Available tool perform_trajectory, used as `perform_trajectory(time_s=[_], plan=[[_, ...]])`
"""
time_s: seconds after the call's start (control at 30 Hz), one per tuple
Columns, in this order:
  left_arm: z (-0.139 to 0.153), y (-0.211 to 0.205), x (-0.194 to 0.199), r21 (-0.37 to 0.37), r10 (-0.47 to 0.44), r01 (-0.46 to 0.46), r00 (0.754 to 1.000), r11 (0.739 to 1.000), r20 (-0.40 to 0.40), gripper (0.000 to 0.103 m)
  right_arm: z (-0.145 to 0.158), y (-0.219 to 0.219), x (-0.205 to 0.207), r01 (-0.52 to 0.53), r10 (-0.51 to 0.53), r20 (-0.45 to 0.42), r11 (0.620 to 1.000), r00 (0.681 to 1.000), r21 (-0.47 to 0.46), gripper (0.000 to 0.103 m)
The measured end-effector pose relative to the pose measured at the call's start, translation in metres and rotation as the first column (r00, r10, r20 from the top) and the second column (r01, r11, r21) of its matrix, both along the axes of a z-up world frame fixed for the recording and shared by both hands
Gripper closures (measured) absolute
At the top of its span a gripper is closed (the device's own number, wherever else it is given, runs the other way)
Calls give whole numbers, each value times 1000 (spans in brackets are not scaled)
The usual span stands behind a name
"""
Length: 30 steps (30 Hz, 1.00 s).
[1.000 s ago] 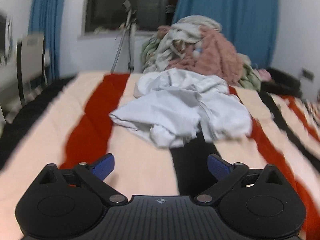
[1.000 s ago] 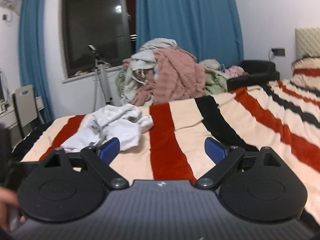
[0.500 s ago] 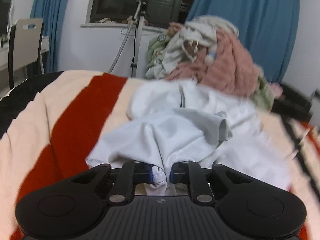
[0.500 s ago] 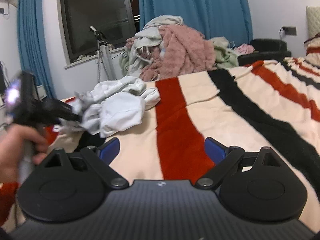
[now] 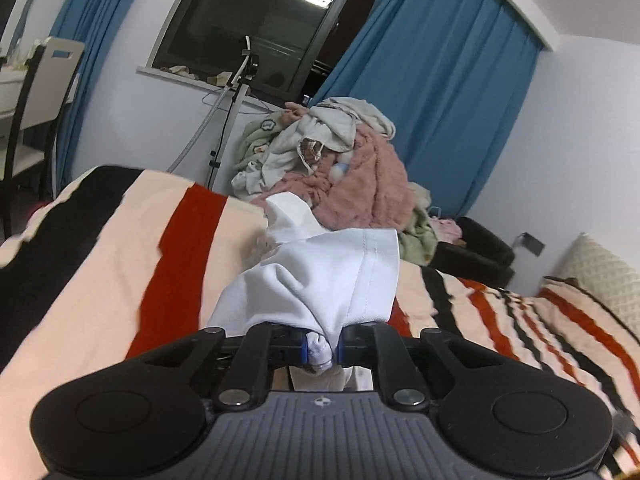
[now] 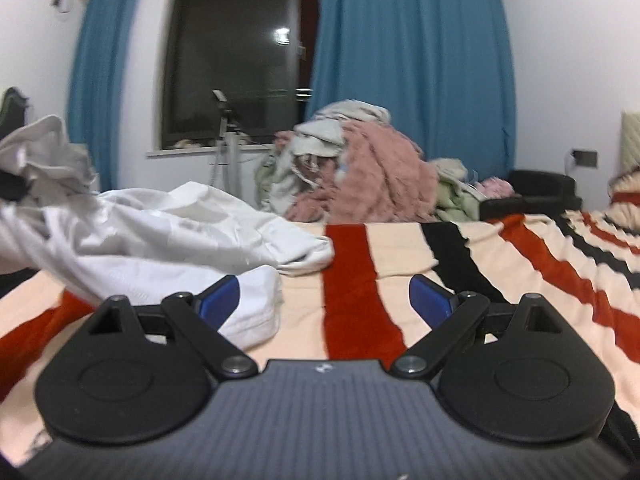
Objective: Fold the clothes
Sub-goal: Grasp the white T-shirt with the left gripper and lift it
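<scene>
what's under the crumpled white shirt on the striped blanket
The crumpled white shirt lies on the red, cream and black striped blanket, one end lifted, pinched in the left gripper. Whatever else lies beneath it is covered.

Counting now: two grippers (image 5: 320,354) (image 6: 326,300), one white garment (image 5: 320,280), one clothes pile (image 6: 352,168) sitting at the striped blanket's (image 6: 380,264) far edge, two blue curtains (image 6: 412,52), one tripod (image 5: 236,92), probably one chair (image 5: 36,92).
</scene>
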<state>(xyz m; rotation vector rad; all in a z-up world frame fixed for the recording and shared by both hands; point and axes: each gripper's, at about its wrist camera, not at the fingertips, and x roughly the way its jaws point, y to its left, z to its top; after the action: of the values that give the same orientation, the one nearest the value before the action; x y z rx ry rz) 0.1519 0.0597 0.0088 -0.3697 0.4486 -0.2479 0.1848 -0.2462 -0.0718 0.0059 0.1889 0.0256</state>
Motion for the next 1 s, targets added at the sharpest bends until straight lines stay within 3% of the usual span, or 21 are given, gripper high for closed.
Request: perform_trajectory(time_s=[0.17, 0.37, 0.5, 0.6, 0.7, 0.83, 1.0], plan=[[-19, 32, -60, 4, 18, -18, 999, 1000, -41, 90, 12, 23, -39, -127, 127, -61, 992, 990, 12, 10], [-39, 73, -47, -118, 93, -110, 985, 987, -142, 90, -4, 89, -43, -301, 286, -107, 936, 952, -180, 10], [-55, 84, -34, -160, 150, -180, 971, 971, -186, 90, -29, 114, -16, -350, 315, -195, 919, 929, -180, 10], [-58, 91, -22, -180, 165, -200, 967, 963, -194, 89, -41, 118, 11, -303, 267, -234, 944, 935, -133, 10], [-57, 84, -17, -135, 171, -196, 969, 971, -178, 89, -43, 106, 34, -228, 215, -239, 973, 947, -29, 10], [-64, 70, -9, -111, 173, -194, 968, 975, -180, 89, -29, 84, 48, -73, 72, -138, 997, 988, -3, 10], [-68, 53, -6, -96, 123, -137, 982, 986, -141, 89, -9, 52, 43, 118, -118, -11, 993, 993, 28, 10]])
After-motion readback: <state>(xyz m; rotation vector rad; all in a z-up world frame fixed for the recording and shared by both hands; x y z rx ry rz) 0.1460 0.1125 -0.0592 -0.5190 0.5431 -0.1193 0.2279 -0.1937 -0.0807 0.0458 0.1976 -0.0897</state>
